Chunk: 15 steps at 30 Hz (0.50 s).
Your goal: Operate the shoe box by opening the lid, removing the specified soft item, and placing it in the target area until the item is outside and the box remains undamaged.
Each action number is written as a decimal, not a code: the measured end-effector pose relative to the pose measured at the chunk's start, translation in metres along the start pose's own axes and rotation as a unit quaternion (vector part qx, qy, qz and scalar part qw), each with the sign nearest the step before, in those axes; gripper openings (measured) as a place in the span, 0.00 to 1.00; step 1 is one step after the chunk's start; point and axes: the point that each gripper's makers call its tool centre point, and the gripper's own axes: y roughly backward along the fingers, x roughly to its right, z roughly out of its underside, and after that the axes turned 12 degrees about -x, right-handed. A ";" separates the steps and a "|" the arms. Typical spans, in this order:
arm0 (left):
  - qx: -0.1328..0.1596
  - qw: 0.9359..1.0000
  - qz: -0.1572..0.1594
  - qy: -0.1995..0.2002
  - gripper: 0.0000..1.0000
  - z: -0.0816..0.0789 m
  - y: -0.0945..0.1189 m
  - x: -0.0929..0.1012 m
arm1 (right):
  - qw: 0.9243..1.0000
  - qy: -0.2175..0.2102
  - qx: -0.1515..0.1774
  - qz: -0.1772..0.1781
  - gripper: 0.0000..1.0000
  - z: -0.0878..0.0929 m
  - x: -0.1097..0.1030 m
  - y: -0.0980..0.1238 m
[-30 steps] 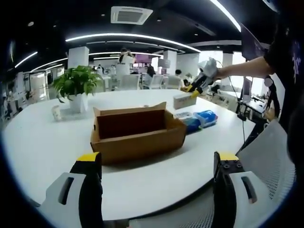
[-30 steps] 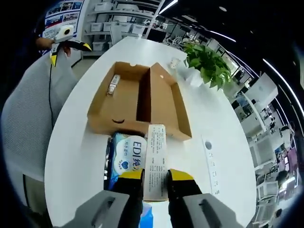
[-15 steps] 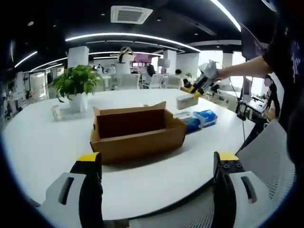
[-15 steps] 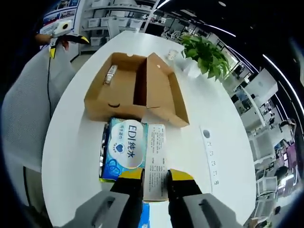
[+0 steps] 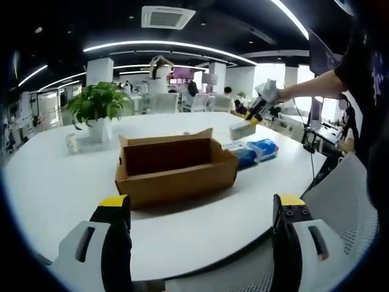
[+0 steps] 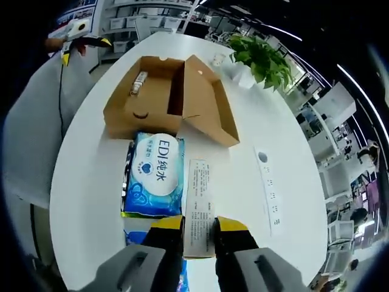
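1. My left tongs (image 5: 197, 228) hang spread wide, holding nothing, over the worktop (image 5: 55, 182) edge.
2. The shoe box (image 6: 164, 100) sits open, with 1 small item (image 6: 138, 83) inside.
3. A blue wipes pack (image 6: 153, 175) lies just beside it.
4. My right tongs (image 6: 199, 226) pinch a slim white carton (image 6: 198, 204) above the worktop.

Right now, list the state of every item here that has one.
Brown cardboard shoe box: open, lid folded back, a small item left inside.
Blue wet-wipes pack: out, flat on the table.
White printed carton: gripped, lifted.
Right gripper: shut on the carton.
Left gripper: open, empty.
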 end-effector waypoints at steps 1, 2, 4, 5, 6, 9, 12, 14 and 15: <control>-0.001 1.000 0.000 0.000 0.96 0.000 0.000 0.000 | 1.000 -0.001 -0.002 -0.001 0.14 0.002 0.000 -0.001; -0.002 1.000 0.001 0.000 0.96 0.000 0.000 0.000 | 1.000 -0.003 -0.003 -0.003 0.14 0.004 0.000 -0.003; -0.003 1.000 0.001 0.000 0.96 0.001 0.000 0.001 | 1.000 -0.004 -0.007 -0.003 0.14 0.007 0.001 -0.004; -0.005 1.000 0.001 0.000 0.96 0.001 -0.001 0.001 | 1.000 -0.004 -0.010 -0.003 0.14 0.008 0.001 -0.005; -0.005 1.000 0.002 -0.001 0.96 0.001 -0.001 0.001 | 1.000 -0.004 -0.012 -0.003 0.14 0.009 0.001 -0.006; -0.007 1.000 0.002 0.000 0.96 0.002 -0.001 0.001 | 1.000 -0.002 -0.017 -0.004 0.14 0.013 0.001 -0.008; -0.011 1.000 0.004 0.000 0.96 0.003 -0.002 0.001 | 1.000 -0.002 -0.023 -0.003 0.14 0.017 0.003 -0.010; -0.013 1.000 0.005 -0.001 0.96 0.003 -0.002 0.001 | 1.000 -0.002 -0.028 -0.002 0.14 0.021 0.005 -0.012; -0.014 1.000 0.005 -0.002 0.96 0.004 -0.003 0.001 | 1.000 -0.003 -0.029 -0.002 0.14 0.023 0.005 -0.012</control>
